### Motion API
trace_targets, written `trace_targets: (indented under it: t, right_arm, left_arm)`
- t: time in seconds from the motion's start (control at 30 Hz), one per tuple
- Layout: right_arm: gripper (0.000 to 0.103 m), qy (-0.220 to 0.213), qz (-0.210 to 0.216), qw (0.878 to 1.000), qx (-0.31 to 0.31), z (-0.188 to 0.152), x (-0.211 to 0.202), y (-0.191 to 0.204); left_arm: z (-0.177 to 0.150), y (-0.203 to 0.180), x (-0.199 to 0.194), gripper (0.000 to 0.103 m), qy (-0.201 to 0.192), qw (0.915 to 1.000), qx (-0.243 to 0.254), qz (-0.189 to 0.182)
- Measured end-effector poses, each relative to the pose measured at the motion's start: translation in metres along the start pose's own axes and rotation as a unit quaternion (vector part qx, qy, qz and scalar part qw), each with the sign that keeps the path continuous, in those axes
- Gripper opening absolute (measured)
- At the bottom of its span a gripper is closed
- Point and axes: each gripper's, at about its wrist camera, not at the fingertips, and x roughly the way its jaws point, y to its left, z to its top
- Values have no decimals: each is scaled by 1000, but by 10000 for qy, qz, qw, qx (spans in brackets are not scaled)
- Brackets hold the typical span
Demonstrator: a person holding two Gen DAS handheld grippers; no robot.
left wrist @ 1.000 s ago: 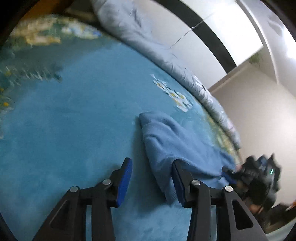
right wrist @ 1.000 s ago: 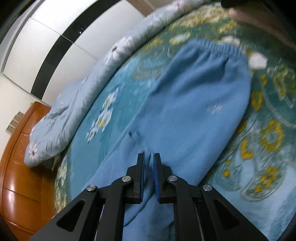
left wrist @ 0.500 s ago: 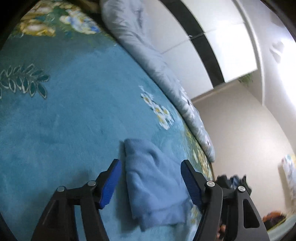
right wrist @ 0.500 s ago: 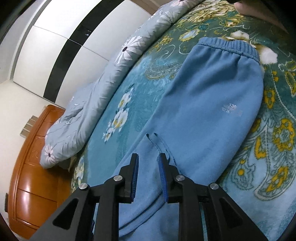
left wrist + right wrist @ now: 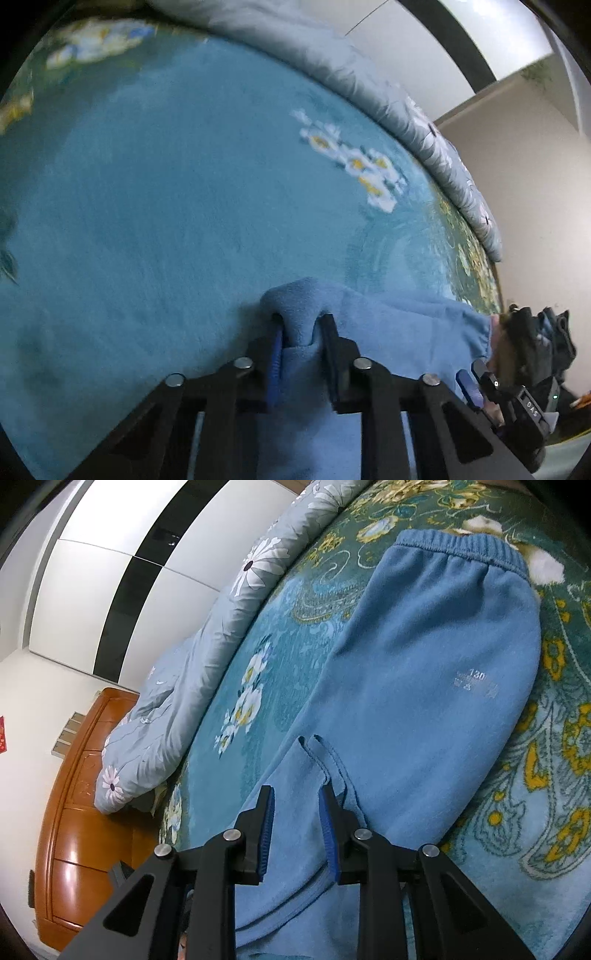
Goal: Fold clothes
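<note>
Light blue fleece trousers (image 5: 436,686) lie flat on a teal patterned bedspread (image 5: 554,760), ribbed waistband (image 5: 461,548) at the far end. My right gripper (image 5: 295,794) is open just above the leg fabric near the crotch seam, holding nothing. In the left wrist view my left gripper (image 5: 301,321) is shut on a bunched fold of the trousers (image 5: 399,332), pinched between its blue pads. The right gripper shows at the right edge of that view (image 5: 517,391).
A rolled grey floral quilt (image 5: 207,657) runs along the far side of the bed, also in the left wrist view (image 5: 369,85). A wooden headboard (image 5: 77,812) stands at the left. White wardrobe doors with a black stripe (image 5: 122,557) are behind.
My left gripper has come down onto the trouser end and closed on a fold of it. My right gripper has let go of the fabric and opened wider.
</note>
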Motion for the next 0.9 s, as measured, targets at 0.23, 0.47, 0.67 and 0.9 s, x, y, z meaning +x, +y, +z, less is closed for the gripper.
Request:
trace_targets:
  t: [0.23, 0.47, 0.67, 0.9]
  right_arm:
    - [26, 104, 7, 9999, -45, -1, 4, 1]
    - [26, 99, -27, 9999, -60, -2, 4, 2]
    - [26, 99, -52, 9999, -41, -3, 4, 1]
    - [26, 119, -125, 9997, -179, -7, 6, 6]
  left_arm:
    - [7, 25, 5, 17, -177, 9972, -177, 700]
    - [1, 33, -10, 25, -273, 9978, -424, 429]
    - [-37, 38, -44, 46, -354, 9984, -433, 45]
    - [-79, 39, -52, 45, -538, 9948, -97, 861]
